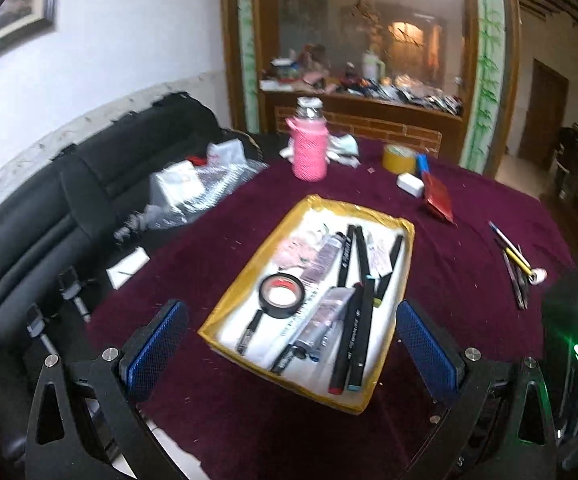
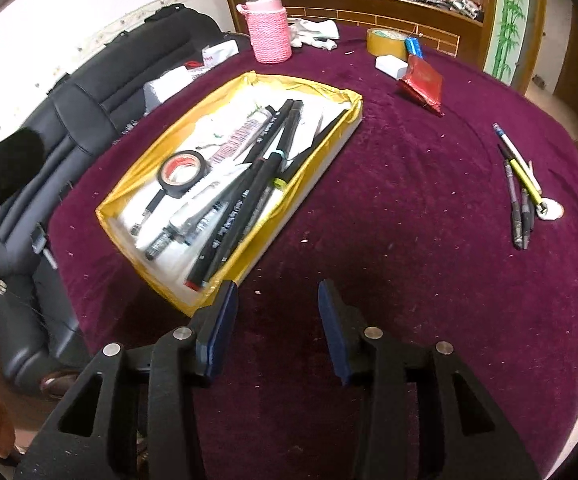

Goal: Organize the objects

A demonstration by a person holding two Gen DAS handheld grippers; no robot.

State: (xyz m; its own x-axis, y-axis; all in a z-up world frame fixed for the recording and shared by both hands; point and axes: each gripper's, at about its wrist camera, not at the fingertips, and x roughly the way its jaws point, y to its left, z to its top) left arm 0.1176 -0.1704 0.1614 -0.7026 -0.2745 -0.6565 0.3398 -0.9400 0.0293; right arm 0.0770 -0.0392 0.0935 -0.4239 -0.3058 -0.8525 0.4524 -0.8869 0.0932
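On the maroon-covered worktop: one shallow tray with yellow-taped rim and white floor, holding a roll of black tape, several long black markers, a tube and smaller pens. Outstanding items, well apart from the tray toward the right edge: a loose cluster of pens and pencils lying roughly parallel, with a small white object touching their near end. Further back: pink knit-sleeved bottle, roll of tan packing tape, white eraser-like block, red packet. Left gripper: fingers spread wide, empty, hanging over the tray's near end. Right gripper: fingers parted, empty, above bare cloth just beside the tray's near corner. Risks, judged: the pens lie flat and close together on soft pile, so a pinch may catch two, or roll one away toward the worktop edge; the thin barrels could slip or pivot between the pads in transit; the tray is already crowded, and a long pen dropped across the markers may overhang the low rim and slide out.
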